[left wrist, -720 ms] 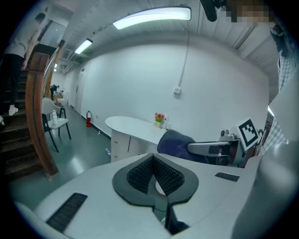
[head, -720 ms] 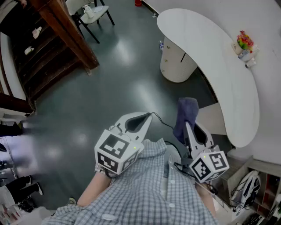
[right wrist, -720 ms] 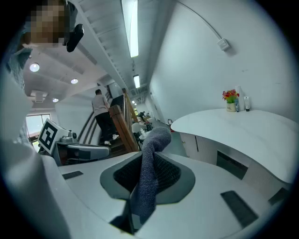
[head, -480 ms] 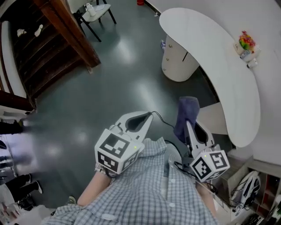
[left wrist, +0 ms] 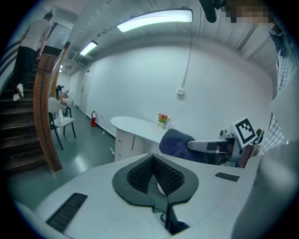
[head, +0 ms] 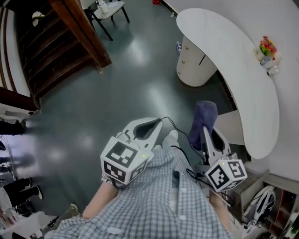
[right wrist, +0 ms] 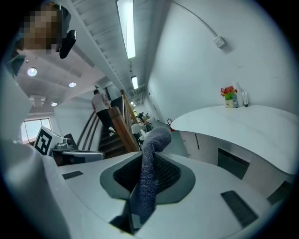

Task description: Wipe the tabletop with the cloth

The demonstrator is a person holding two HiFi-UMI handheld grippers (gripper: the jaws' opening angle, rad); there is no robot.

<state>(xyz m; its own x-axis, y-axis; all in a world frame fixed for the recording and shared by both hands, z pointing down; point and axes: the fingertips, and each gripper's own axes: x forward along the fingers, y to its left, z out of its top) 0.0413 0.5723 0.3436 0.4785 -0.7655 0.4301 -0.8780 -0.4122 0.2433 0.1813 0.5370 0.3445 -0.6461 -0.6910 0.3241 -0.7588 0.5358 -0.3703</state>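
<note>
A dark blue-grey cloth (head: 204,119) hangs from my right gripper (head: 209,136), which is shut on it; the cloth (right wrist: 148,173) runs up between the jaws and folds over at the top. The curved white tabletop (head: 224,60) lies ahead to the right, and in the right gripper view this tabletop (right wrist: 233,126) is some way off. My left gripper (head: 148,127) is held close to the body over the floor, its jaws shut with nothing between them. From the left gripper view I see the cloth (left wrist: 180,144) and the right gripper beside it.
A small pot of flowers (head: 267,46) and small bottles (head: 271,68) stand at the table's far edge by the wall. A wooden staircase (head: 56,42) rises at the left, a chair (head: 108,10) behind it. A shelf unit (head: 266,205) sits at lower right.
The view has shifted slightly: table and staircase have slid to the right and up in the frame. The right gripper with the cloth has moved a little to the right. The left gripper has stayed put.
</note>
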